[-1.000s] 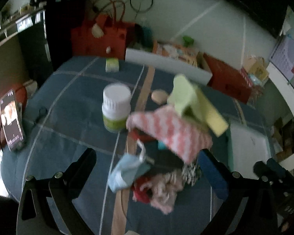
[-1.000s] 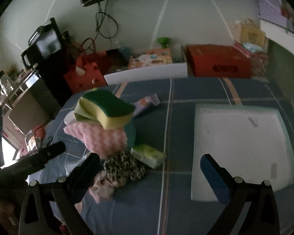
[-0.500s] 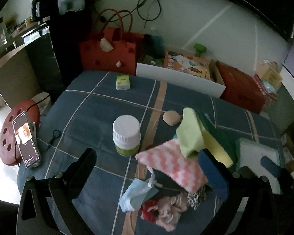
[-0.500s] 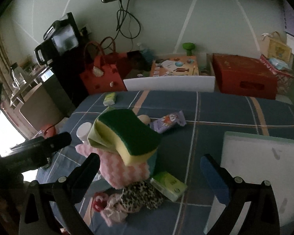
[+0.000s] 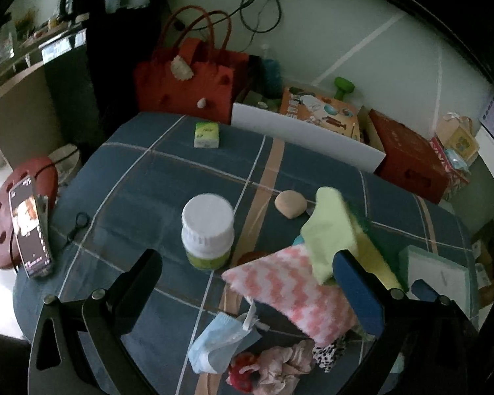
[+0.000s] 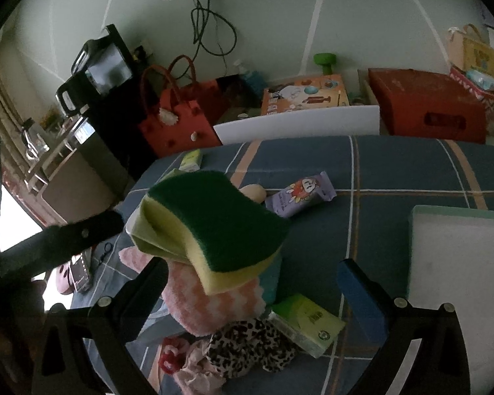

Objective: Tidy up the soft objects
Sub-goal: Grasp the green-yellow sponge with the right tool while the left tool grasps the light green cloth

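A pile of soft things sits on the blue checked tablecloth (image 5: 141, 181). A green-topped yellow sponge (image 6: 214, 220) lies on a light green cloth (image 5: 332, 230), over a pink zigzag cloth (image 5: 293, 293). At the pile's near side lie a blue face mask (image 5: 220, 342), a pink scrunchie (image 5: 280, 365), a red scrunchie (image 5: 243, 372) and a leopard-print scrunchie (image 6: 247, 345). My left gripper (image 5: 247, 289) hangs open above the pile's left side. My right gripper (image 6: 253, 296) hangs open above the pile's right side. Neither holds anything.
A white-capped bottle (image 5: 207, 230) stands left of the pile, with a beige puff (image 5: 290, 202) behind it. Green tissue packs lie near (image 6: 306, 322) and far (image 5: 206, 135). A purple snack pack (image 6: 299, 194), a white board (image 6: 461, 279) at right, a phone (image 5: 29, 227) at left.
Both grippers have lifted and drawn back from the pile, so more of the table and room shows. The pile itself has not moved.
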{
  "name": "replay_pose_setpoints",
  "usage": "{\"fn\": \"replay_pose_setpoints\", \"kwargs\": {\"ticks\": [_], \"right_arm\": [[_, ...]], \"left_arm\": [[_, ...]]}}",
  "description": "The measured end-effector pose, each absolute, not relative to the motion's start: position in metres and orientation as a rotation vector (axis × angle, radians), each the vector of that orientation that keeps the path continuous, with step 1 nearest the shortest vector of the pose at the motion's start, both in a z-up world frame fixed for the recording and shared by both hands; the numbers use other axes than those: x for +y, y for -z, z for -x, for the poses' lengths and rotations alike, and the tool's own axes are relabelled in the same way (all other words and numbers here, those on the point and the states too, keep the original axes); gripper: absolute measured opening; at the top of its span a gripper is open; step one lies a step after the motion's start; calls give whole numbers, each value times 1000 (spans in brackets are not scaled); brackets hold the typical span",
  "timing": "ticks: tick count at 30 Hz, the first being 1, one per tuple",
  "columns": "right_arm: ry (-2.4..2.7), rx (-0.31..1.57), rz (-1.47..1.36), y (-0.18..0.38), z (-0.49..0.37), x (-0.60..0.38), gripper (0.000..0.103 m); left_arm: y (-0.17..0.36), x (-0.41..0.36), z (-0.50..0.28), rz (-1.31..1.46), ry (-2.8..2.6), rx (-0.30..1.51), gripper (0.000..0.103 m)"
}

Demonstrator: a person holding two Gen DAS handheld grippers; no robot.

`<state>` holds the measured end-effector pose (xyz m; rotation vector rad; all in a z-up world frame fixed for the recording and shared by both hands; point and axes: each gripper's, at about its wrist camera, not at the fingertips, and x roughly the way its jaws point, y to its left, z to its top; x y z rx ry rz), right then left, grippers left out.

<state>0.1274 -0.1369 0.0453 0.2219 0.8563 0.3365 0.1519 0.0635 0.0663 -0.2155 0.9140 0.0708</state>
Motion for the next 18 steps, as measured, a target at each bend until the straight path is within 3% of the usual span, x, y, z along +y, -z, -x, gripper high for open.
{"fn": "replay_pose_setpoints", "kwargs": {"ticks": [10,16,18], "right_arm": [[-368,799,-262,-46,-125,-133,92],[-371,776,-304,-47,-124,-135,70],[-382,783,-319,-45,-125,-136,58]], "left_arm": [[-52,81,-142,291,-97,931,103],[-56,82,-137,300,-93,912,103],[-57,83,-136,303,-96,907,103]]}}
